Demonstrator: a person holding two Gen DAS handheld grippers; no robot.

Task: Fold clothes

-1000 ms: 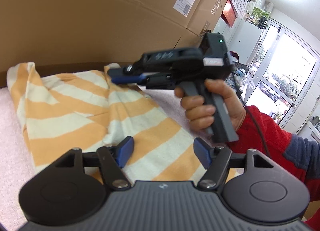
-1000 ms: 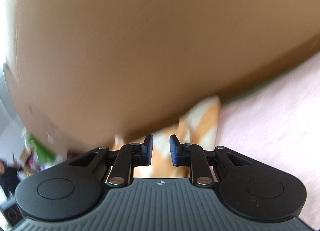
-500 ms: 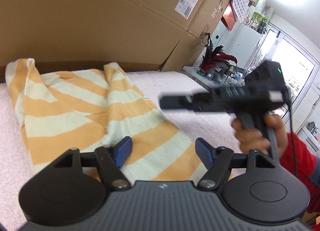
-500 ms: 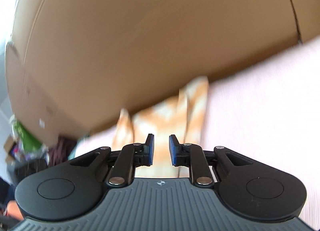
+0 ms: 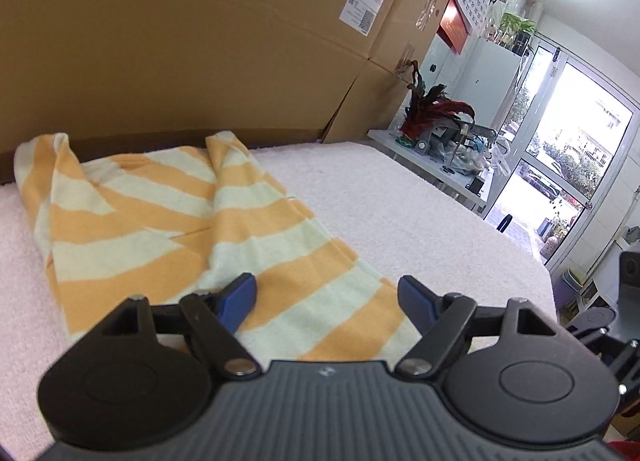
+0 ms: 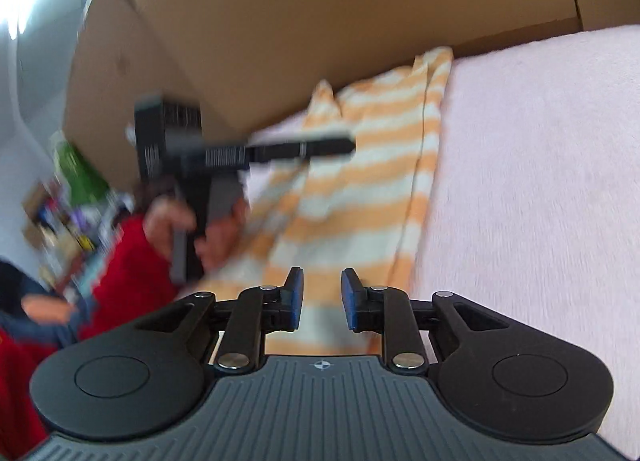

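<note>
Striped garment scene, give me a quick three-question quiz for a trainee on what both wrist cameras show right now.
1. True or false: the left gripper is clamped on the striped garment.
2. What stands right behind the garment: A a cardboard box, B a laundry basket, C a chair?
3. Fill in: the garment lies on a pale pink ____.

Key: 1 false, its jaws are wide apart and hold nothing. 2 A. 3 towel-like cover.

Black tongs (image 5: 326,299), blue pads (image 5: 239,297) (silver screws), ribbed grey body, red sleeve (image 6: 120,261)
</note>
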